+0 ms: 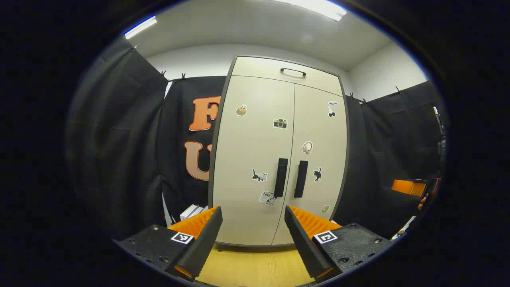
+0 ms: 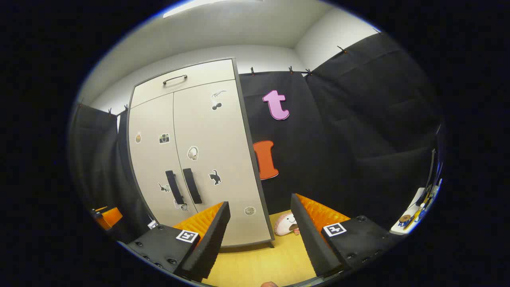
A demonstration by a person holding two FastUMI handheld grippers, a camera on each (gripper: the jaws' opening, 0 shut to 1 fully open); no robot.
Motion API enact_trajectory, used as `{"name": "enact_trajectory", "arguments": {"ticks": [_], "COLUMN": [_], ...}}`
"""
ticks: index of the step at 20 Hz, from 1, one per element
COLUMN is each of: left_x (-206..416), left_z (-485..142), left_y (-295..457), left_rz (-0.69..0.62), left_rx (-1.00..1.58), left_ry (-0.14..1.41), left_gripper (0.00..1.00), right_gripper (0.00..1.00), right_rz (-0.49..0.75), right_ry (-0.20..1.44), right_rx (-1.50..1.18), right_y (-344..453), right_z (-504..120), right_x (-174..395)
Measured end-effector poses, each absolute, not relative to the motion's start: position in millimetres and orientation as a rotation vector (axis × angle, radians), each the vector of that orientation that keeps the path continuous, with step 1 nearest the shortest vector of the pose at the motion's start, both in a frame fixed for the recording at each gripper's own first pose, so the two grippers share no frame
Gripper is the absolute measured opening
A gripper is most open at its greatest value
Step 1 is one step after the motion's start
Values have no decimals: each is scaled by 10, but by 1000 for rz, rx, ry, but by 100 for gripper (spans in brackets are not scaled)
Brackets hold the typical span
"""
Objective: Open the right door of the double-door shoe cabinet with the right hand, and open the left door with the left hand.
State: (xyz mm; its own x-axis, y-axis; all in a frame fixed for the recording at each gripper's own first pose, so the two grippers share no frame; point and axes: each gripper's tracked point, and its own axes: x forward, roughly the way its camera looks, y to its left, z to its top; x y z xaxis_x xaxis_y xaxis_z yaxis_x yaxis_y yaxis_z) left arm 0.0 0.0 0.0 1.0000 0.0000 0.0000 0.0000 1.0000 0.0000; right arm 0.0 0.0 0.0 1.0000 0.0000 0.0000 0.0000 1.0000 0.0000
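Observation:
A cream double-door shoe cabinet (image 1: 255, 159) stands straight ahead in the left gripper view, both doors closed. Its left door handle (image 1: 281, 177) and right door handle (image 1: 301, 179) are dark vertical bars side by side at the centre seam. My left gripper (image 1: 253, 235) is open, well short of the cabinet, below the handles. In the right gripper view the cabinet (image 2: 215, 159) sits to the left, with the left handle (image 2: 174, 187) and the right handle (image 2: 192, 185). My right gripper (image 2: 259, 235) is open, aimed past the cabinet's right edge.
A drawer with a handle (image 1: 293, 71) tops the cabinet. Black cloth walls flank it. The floor (image 1: 255, 267) is yellow wood. A small plush toy (image 2: 286, 224) lies beside the cabinet's right foot. White boxes (image 1: 193, 211) sit at its left. A shelf (image 2: 414, 217) holds small items at far right.

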Motion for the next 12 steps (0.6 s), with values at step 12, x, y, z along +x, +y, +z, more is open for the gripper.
{"name": "enact_trajectory", "arguments": {"ticks": [12], "left_x": [-92], "left_z": [277], "left_y": [148], "left_rz": [19], "left_rx": [-22], "left_ry": [-40], "left_gripper": [94], "right_gripper": [93], "right_rz": [54], "right_ry": [-2], "right_rx": [-133], "right_y": [324], "right_z": [34], "right_x": [-115]}}
